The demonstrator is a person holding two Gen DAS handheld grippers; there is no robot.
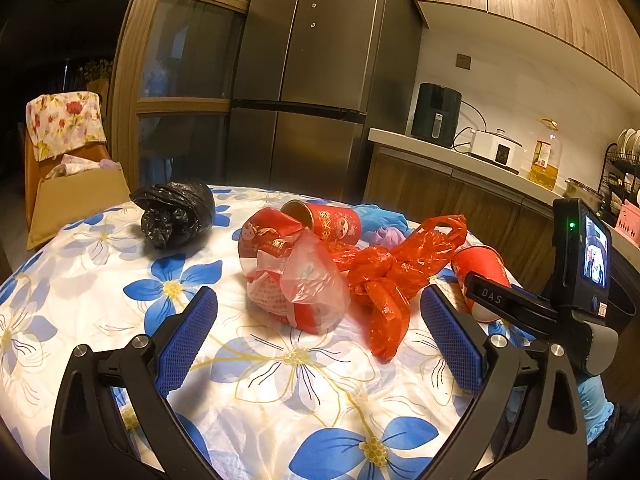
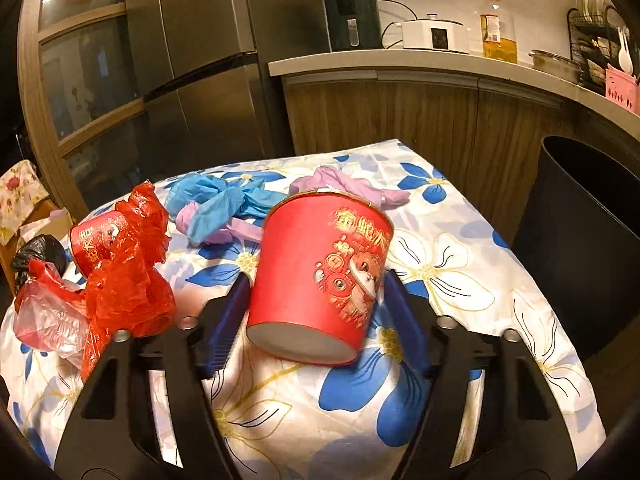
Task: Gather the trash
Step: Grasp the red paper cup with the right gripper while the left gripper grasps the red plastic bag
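My right gripper is shut on a red paper cup, which is tilted with its base toward the camera; a blue pad presses each side. The same cup shows at the right of the left wrist view, under the right gripper's finger. My left gripper stands open just above the floral tablecloth, with nothing between its pads. Just ahead of it lie a crushed red cup under clear plastic and a crumpled red plastic bag. Behind them lies another red cup on its side.
A black bag bundle sits at the table's far left. Blue gloves and purple gloves lie behind the held cup. A dark bin stands right of the table. A cardboard box rests on a chair at left.
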